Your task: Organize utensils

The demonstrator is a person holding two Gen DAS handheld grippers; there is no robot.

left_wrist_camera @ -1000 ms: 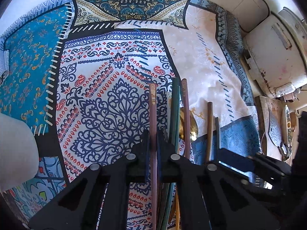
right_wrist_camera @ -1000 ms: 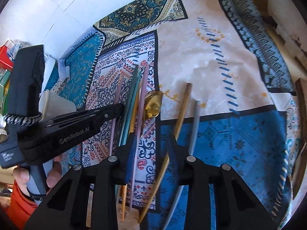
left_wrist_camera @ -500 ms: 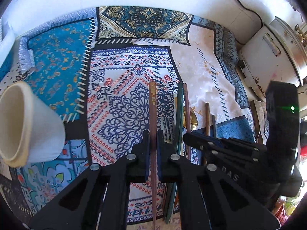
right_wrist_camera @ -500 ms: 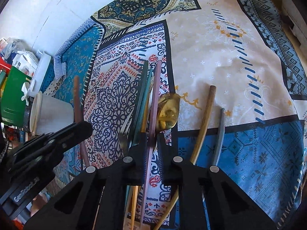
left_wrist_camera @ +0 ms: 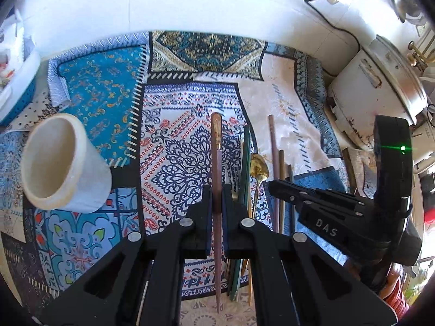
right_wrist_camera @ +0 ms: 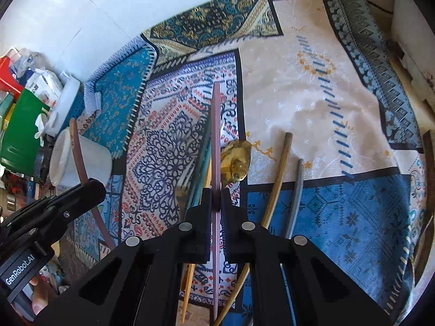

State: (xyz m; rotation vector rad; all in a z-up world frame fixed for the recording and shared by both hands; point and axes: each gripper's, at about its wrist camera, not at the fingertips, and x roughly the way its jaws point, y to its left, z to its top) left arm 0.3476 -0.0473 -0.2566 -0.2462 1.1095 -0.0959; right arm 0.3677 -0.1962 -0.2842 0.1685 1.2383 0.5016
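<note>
Here the left hand-held gripper (left_wrist_camera: 216, 199) pinches a slim dark-brown chopstick (left_wrist_camera: 216, 146) near the white cylindrical cup (left_wrist_camera: 64, 163), while the right hand-held gripper (right_wrist_camera: 216, 203) clamps a slender pink chopstick (right_wrist_camera: 215, 135) above the patterned cloth surface (right_wrist_camera: 312, 95).

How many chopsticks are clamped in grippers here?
2. The left gripper clamps a dark brown wooden chopstick; the right gripper clamps a pale pink chopstick. Others lie loose on the patterned cloth.

A patchwork-patterned cloth (left_wrist_camera: 108, 100) meets a white wall (left_wrist_camera: 190, 2); bright, perhaps daylight.
</note>
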